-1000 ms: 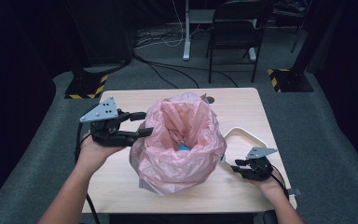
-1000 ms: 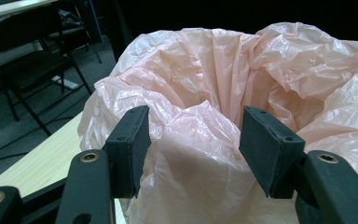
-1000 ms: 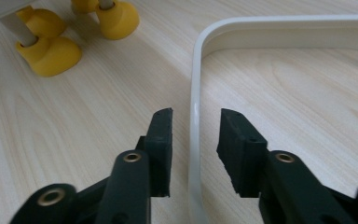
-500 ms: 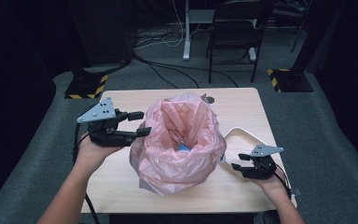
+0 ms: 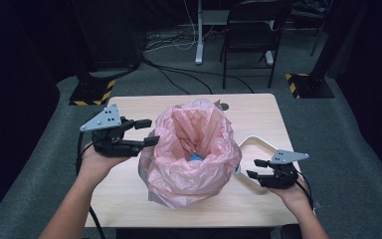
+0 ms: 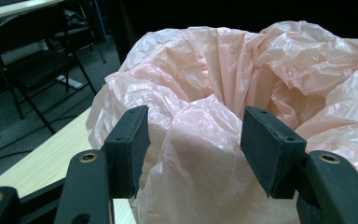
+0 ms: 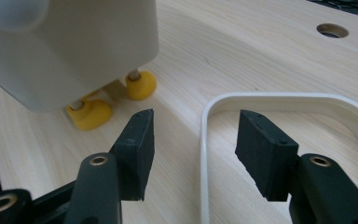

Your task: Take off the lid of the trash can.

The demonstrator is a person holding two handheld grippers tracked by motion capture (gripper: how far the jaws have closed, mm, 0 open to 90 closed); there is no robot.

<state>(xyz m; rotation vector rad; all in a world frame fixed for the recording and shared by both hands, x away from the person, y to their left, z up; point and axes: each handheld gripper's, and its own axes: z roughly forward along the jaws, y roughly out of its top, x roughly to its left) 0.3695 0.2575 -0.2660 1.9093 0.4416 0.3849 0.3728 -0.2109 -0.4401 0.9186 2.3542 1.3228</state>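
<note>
A: High view, what changed?
B: The right gripper [image 5: 256, 168] just spread its jaws, empty, letting go right of the pink bag [image 5: 191, 149]. Something blue lies inside.
A: Left gripper view?
B: The left gripper [image 6: 193, 140] has jaws apart around the bag's rim.
A: Right gripper view?
B: A white tray [image 7: 279, 100] on the counter [image 7: 242, 42].

Light is falling from above onto the table [image 5: 248, 119], leaving its pale wood evenly bright while the floor and the room behind it are sinking into near black. The pink bag [image 5: 191, 149] at the table's middle is glowing softly, its inner folds shading darker, and is casting only a faint shadow at its base. In the left gripper view the bag's crinkles are catching small glints. In the right gripper view the white bin [image 7: 70, 46] nearest the camera is blurring.
</note>
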